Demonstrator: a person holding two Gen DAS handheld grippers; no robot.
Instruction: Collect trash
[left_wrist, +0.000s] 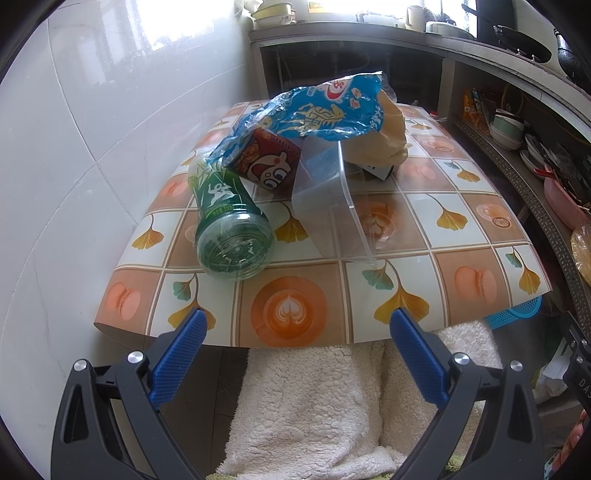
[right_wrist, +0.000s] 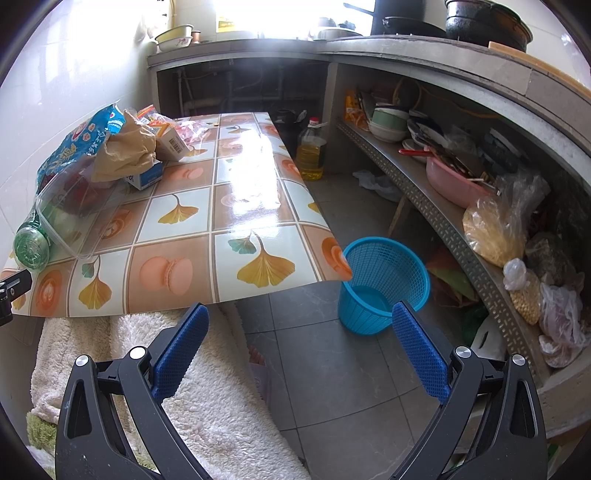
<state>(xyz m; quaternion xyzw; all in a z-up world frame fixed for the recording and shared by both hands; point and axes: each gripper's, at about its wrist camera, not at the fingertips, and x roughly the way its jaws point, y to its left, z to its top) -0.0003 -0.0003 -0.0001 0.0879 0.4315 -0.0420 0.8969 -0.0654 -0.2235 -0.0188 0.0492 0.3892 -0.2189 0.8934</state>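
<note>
Trash lay heaped on the table (left_wrist: 461, 280) ahead of my left gripper (left_wrist: 297, 326), the green bottle (left_wrist: 231, 225) nearest, on its side, base toward the fingers. Both grippers, including the right gripper (right_wrist: 300, 325), gaped empty; I judged the left nearer, the blue basket (right_wrist: 384, 284) under the right.

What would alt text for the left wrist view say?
An open tool hovers at the near edge of a tiled-pattern table, empty. On it lies a trash pile: a green bottle on its side, a red carton, a clear tub, a blue wrapper and a brown bag.
</note>
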